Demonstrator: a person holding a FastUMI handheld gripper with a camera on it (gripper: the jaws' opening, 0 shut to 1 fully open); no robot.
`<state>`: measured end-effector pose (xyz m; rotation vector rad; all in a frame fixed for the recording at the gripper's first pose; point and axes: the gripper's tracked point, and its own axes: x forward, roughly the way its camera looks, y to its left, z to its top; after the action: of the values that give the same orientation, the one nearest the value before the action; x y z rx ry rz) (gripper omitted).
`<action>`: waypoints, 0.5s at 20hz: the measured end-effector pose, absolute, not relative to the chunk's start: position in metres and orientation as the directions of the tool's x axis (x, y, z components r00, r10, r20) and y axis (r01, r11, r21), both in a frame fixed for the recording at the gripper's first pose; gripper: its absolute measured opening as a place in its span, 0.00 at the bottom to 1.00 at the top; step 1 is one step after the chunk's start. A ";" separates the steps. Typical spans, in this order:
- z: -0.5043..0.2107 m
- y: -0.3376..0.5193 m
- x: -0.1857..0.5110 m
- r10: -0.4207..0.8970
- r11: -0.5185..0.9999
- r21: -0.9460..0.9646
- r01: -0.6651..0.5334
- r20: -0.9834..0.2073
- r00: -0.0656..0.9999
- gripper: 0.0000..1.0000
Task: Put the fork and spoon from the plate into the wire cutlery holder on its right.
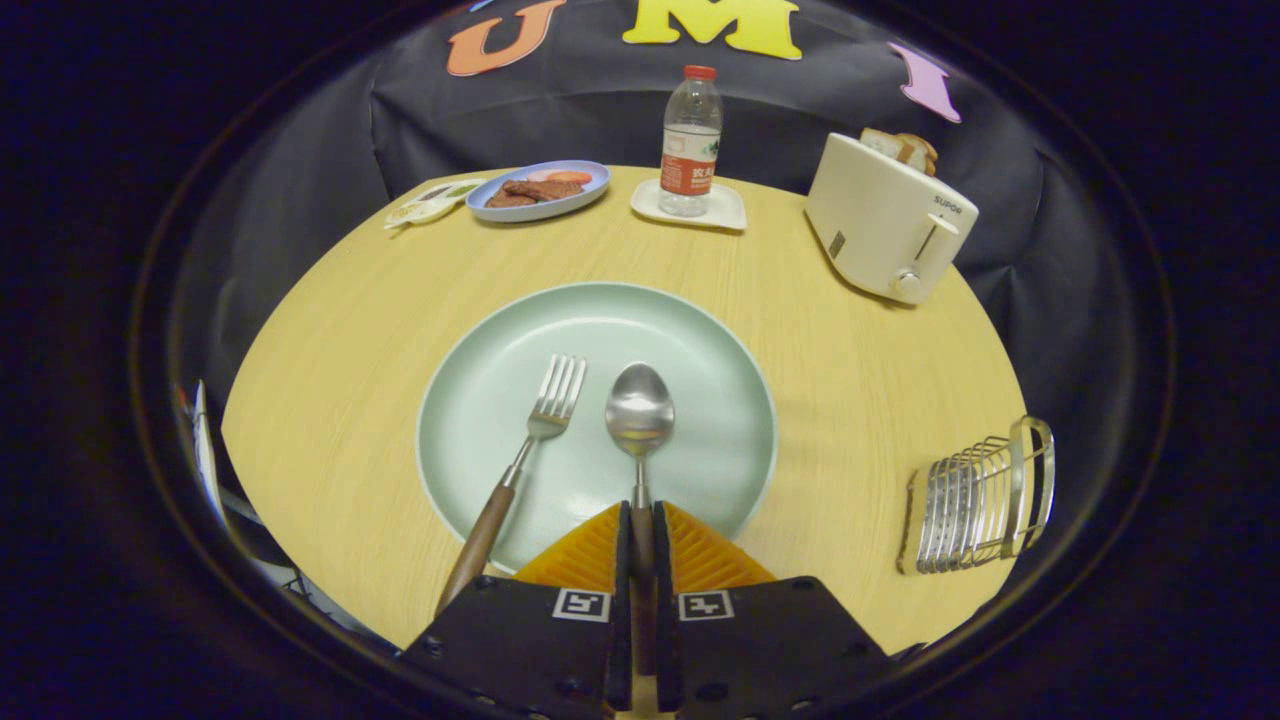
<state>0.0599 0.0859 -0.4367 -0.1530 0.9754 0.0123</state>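
On the pale wooden table (330, 400), the gripper (641, 525) clamps the wooden-handled steel spoon (639, 415); the cream toaster (885, 225) reads SUPOR.

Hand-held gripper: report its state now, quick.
Hand-held gripper: closed on the spoon handle, both fingers pressing it, over the plate rim. Fork lies untouched beside it.

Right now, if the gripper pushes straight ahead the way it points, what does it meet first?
The gripper is shut on the spoon handle, so the spoon travels with it. Beyond the bowl lies bare green plate, then probably its far rim. Further on stands the water bottle; depth is hard to judge.
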 end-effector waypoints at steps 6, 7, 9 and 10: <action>-0.412 0.088 0.051 -0.018 0.999 -0.042 -0.034 -0.858 0.513 0.00; -0.404 0.088 0.048 -0.009 0.999 -0.029 -0.033 -0.863 0.505 0.00; -0.382 0.087 0.042 0.018 1.000 0.008 -0.023 -0.869 0.494 0.00; -0.369 0.084 0.037 0.030 1.000 0.028 -0.012 -0.872 0.489 0.00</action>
<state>0.0373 0.0841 -0.3693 0.0194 1.0597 0.0256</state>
